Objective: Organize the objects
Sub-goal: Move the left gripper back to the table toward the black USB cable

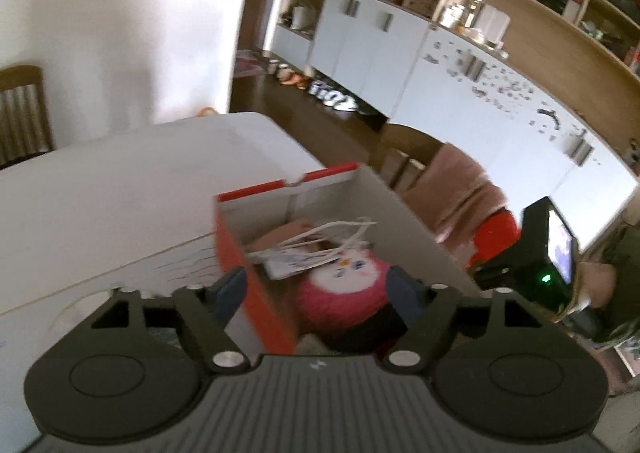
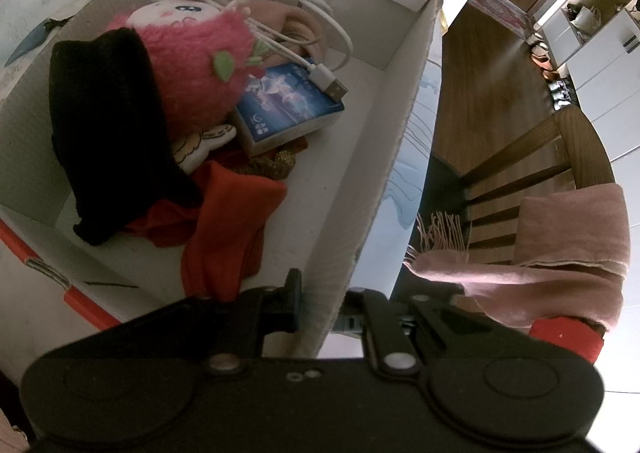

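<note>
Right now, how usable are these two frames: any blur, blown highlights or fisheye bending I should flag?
Left wrist view: motion-smeared, soft on the pink plush toy and box; the wall is blown out; the cabinets bow strongly. Right wrist view: sharp on the USB cable and blue packet; the black cloth loses detail in shadow; the box walls curve.

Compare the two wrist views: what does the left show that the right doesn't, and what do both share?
Left only: the wall of white cabinets, the other handheld unit's lit screen, and the open left claw above the box.
Right only: the blue packet, the cable's USB plug, red cloth, and the right claw shut on the box wall.
Both: the cardboard box, pink plush toy, white cable, pink scarf.
</note>
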Tool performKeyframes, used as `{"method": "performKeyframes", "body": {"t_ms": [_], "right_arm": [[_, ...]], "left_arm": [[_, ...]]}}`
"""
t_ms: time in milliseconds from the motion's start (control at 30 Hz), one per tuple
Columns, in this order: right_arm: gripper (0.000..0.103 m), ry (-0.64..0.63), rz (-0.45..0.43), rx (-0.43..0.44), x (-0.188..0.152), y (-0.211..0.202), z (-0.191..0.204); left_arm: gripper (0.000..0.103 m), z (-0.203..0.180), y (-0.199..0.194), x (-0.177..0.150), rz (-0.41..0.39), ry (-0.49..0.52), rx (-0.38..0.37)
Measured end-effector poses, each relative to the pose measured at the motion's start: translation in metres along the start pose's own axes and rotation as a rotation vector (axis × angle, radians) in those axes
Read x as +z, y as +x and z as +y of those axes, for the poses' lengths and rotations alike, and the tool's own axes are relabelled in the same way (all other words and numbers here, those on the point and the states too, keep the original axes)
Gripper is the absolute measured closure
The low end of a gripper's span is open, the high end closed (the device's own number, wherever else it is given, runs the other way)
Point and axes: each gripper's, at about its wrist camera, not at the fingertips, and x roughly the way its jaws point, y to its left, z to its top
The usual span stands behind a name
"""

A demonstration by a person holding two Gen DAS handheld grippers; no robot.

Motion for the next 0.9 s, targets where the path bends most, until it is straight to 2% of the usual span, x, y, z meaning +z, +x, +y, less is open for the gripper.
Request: {"method": "performKeyframes", "body": {"t_ms": [167, 233, 300, 400, 533, 733, 900], "right_arm": [[0.092, 0.001, 0.002, 0.001, 0.0, 0.0, -0.002], [0.092, 0.0, 0.002, 0.001, 0.0, 0.0, -0.002], [0.092, 0.0, 0.002, 0.0, 0.0, 0.0, -0.002], [0.092, -0.001, 0.003, 0.0, 0.0, 0.0, -0.002], [0.092, -0.003, 0.008, 0.0, 0.0, -0.001, -0.002], [0.091, -0.002, 0.024, -0.011, -0.001, -0.001, -0.003], [0.09, 0.004, 0.035, -0.021, -0.002, 0.0, -0.004]], "left_arm": [[0.015, 0.029, -0.016, -0.016, 0.0, -0.044, 0.102], [0.008, 0.042, -0.019, -0.024, 0.01, -0.056, 0.153], [0.002, 0.054, -0.018, -0.032, 0.029, -0.052, 0.211], [0.0, 0.072, -0.014, -0.044, 0.053, -0.022, 0.281], [0.0, 0.1, -0.006, -0.058, 0.074, -0.013, 0.303], [0.0, 0.138, 0.016, -0.072, 0.158, 0.06, 0.365], [0.0, 0.163, 0.034, -0.079, 0.178, 0.105, 0.362]]}}
